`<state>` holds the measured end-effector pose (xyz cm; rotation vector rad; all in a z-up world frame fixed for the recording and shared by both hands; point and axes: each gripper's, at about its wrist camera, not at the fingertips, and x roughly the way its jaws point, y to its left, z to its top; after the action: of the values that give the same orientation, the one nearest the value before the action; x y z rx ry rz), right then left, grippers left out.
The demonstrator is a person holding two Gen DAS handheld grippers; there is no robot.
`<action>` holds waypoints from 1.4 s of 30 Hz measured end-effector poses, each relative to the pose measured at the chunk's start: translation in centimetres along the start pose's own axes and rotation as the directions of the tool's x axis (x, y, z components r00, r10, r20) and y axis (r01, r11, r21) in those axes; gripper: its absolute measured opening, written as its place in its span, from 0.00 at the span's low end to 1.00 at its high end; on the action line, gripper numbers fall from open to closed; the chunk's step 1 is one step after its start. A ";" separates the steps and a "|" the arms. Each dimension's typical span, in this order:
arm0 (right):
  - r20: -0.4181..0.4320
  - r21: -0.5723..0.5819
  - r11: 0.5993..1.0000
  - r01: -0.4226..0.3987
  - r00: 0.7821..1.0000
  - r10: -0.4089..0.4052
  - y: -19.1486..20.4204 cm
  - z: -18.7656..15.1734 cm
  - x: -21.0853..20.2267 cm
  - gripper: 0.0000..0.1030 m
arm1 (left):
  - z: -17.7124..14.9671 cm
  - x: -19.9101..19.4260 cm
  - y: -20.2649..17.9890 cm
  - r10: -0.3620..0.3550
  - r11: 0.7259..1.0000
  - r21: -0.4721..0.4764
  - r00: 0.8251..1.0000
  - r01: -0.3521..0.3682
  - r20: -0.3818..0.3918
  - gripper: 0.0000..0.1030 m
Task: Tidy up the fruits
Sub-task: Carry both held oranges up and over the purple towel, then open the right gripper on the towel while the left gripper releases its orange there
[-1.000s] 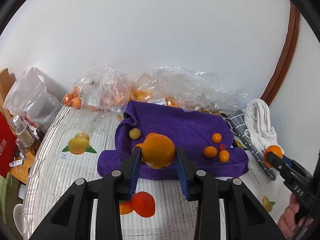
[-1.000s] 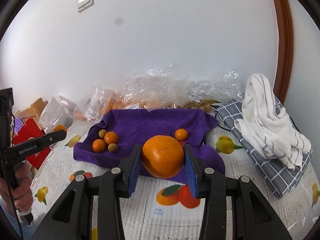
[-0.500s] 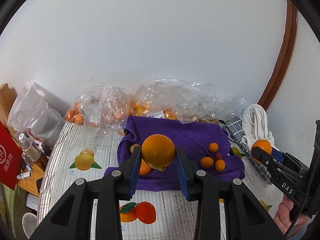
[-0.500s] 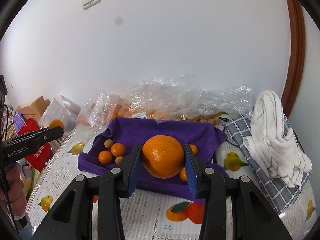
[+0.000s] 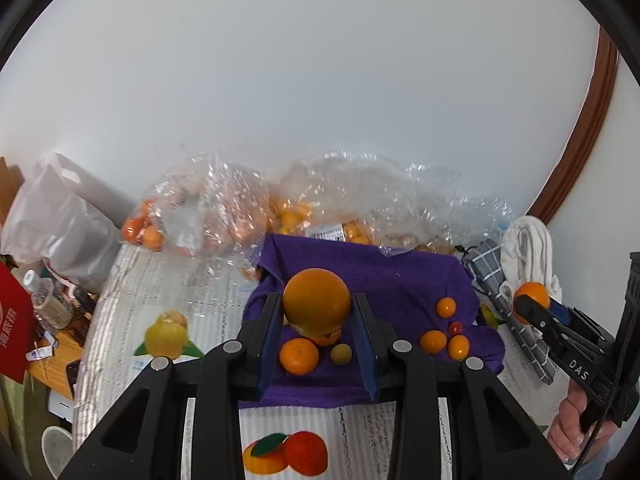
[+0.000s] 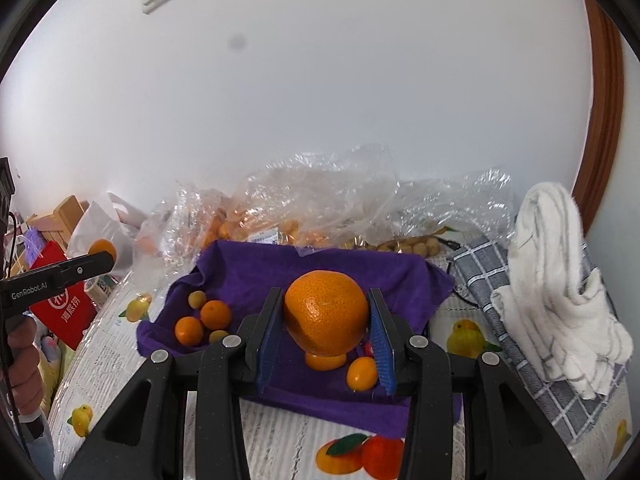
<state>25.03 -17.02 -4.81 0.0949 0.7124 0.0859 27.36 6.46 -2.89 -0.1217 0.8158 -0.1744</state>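
Note:
My left gripper [image 5: 317,312] is shut on a smooth orange [image 5: 316,304] and holds it above the purple towel [image 5: 400,284]. My right gripper [image 6: 325,316] is shut on a large dimpled orange [image 6: 326,312] above the same towel [image 6: 248,268]. Small oranges and kumquats lie on the towel: one group under the left gripper [image 5: 299,356], another at its right [image 5: 433,340]. In the right wrist view they lie at left [image 6: 216,314] and under the held orange [image 6: 362,373]. The right gripper with its orange also shows at the right edge of the left wrist view [image 5: 532,307].
Clear plastic bags of fruit [image 5: 208,216] lie against the wall behind the towel. A checked grey cloth with a white towel [image 6: 560,280] lies at the right. A white bag [image 5: 56,220], a red packet [image 5: 12,328] and bottles stand at the left. The fruit-print tablecloth [image 5: 168,292] covers the table.
Both grippers have lifted and drawn back with their oranges, so more of the towel and the loose fruit under them shows. Both grips are unchanged.

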 end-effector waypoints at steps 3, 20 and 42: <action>-0.043 0.009 1.000 -0.007 0.999 0.007 -0.8 -0.3 2.6 0.40 | 0.1 2.1 -0.6 0.001 1.000 0.014 1.000 0.000 -0.030 0.32; -0.217 -0.026 1.000 -0.003 0.976 -0.003 -1.9 -3.5 13.1 0.40 | -1.3 13.1 -5.0 0.000 0.993 0.112 0.978 0.023 -0.208 0.32; -0.197 -0.006 1.000 0.015 0.980 -0.016 -2.1 -2.9 9.8 0.48 | -2.0 12.8 -5.4 -0.022 0.992 0.116 0.967 0.053 -0.252 0.32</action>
<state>30.63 -17.83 -13.62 0.0773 0.9105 0.0826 33.93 -1.47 -12.37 0.0005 1.0531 -0.2786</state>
